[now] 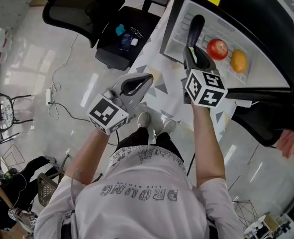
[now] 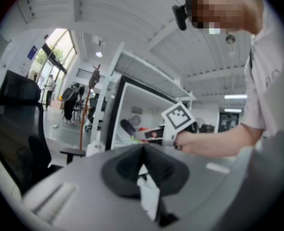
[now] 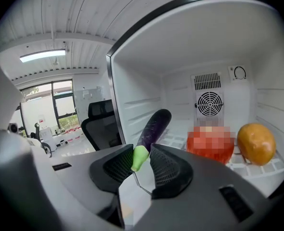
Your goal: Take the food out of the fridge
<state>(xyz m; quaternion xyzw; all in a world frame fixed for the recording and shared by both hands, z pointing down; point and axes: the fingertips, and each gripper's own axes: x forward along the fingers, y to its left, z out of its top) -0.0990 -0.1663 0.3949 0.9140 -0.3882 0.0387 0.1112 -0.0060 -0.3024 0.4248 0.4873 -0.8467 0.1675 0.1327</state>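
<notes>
A small fridge point(image 1: 170, 30) stands open on the table. On its white shelf lie a dark purple eggplant point(image 1: 195, 27), a red tomato point(image 1: 217, 49) and an orange fruit point(image 1: 239, 60). My right gripper point(image 1: 192, 52) reaches into the opening and is shut on the eggplant's green stem end point(image 3: 139, 158); the eggplant point(image 3: 154, 126) points away toward the fridge's back. The tomato point(image 3: 210, 144) and orange fruit point(image 3: 257, 143) sit to its right. My left gripper point(image 1: 147, 77) hangs outside the fridge, left of the right one, pads together and holding nothing point(image 2: 142, 150).
A black office chair point(image 1: 112, 14) stands left of the table, which has a patterned cloth point(image 1: 156, 87). The fridge's black top point(image 1: 266, 19) overhangs the shelf at the right. A fan grille point(image 3: 210, 102) sits in the fridge's back wall. Cables lie on the floor point(image 1: 54, 96).
</notes>
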